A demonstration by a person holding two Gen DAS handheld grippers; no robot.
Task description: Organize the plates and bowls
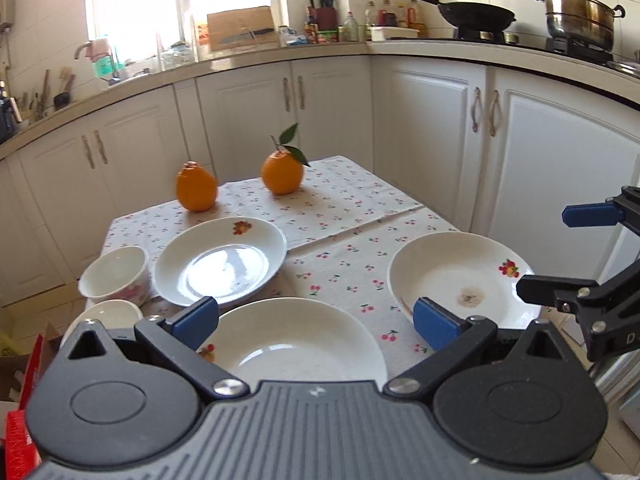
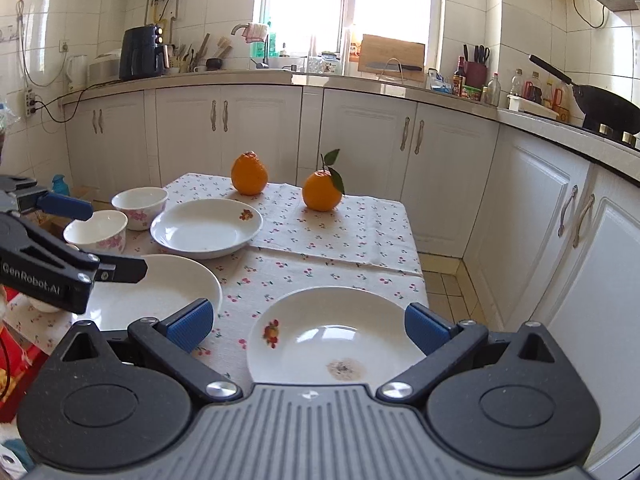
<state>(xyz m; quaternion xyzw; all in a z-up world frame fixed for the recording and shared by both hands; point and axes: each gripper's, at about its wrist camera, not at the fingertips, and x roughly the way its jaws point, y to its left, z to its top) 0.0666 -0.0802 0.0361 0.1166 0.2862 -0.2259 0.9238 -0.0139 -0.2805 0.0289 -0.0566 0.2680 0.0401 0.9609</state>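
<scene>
The left tool (image 1: pixel 316 322) sits wide open with nothing in it, its blue pads hanging over the near plate (image 1: pixel 296 344) at the bottom middle of the left wrist view. The right tool (image 2: pixel 308 328) is spread just as wide and empty too, hovering above the stained plate (image 2: pixel 336 336) at the bottom centre of its own view; that plate has a brownish smudge in the middle and a fruit print on the rim. A third plate (image 1: pixel 220 260) lies further back, left of centre in the left view, shining in the window light. Just beside it on the left are two small bowls with pink flowers, the back bowl (image 2: pixel 140 204) and the front bowl (image 2: pixel 96 232), close together at the left edge of the table (image 2: pixel 340 232), which has a cherry-print cloth on it. Two oranges stand at the far end, a plain orange (image 2: pixel 249 173) and a leafy orange (image 2: pixel 322 191), well apart from the dishes.
</scene>
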